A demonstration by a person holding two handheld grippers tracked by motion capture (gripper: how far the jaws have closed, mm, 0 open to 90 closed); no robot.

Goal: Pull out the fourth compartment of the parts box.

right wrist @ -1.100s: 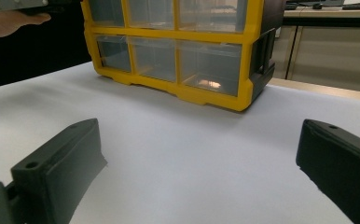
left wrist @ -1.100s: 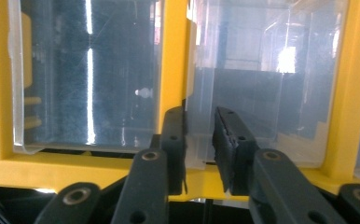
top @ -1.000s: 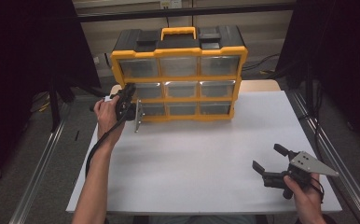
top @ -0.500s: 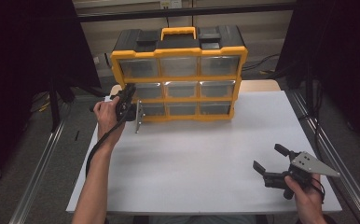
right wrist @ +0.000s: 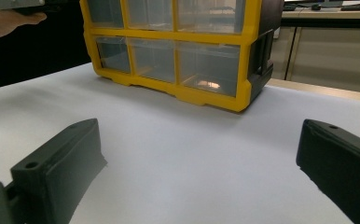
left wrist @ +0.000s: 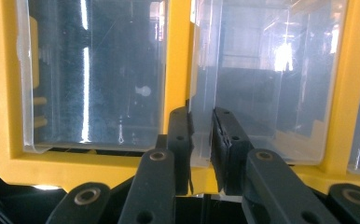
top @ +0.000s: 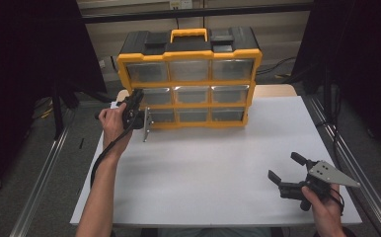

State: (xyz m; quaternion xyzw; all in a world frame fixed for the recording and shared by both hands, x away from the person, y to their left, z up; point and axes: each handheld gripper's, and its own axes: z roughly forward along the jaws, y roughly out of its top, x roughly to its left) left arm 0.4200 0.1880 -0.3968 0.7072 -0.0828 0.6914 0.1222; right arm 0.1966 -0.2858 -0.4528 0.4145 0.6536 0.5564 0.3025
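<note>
A yellow and black drawer organizer (top: 189, 83) with clear drawers stands at the back of the white table (top: 213, 163). My left gripper (top: 138, 109) is at the organizer's left column, below the top row. In the left gripper view its jaws (left wrist: 201, 149) are shut on the thin front lip of a clear drawer (left wrist: 262, 70), beside a yellow divider (left wrist: 177, 51). Which row that drawer is in I cannot tell. My right gripper (top: 286, 169) rests low at the table's front right, open and with nothing between its fingers (right wrist: 59, 172); it faces the organizer (right wrist: 183, 95).
A black handle and lid (top: 188, 37) top the organizer. Metal rails (top: 40, 182) run along both sides of the table, with dark curtains behind. A person's left hand (right wrist: 8, 21) appears at the top left of the right gripper view. Bare white table lies between the two grippers.
</note>
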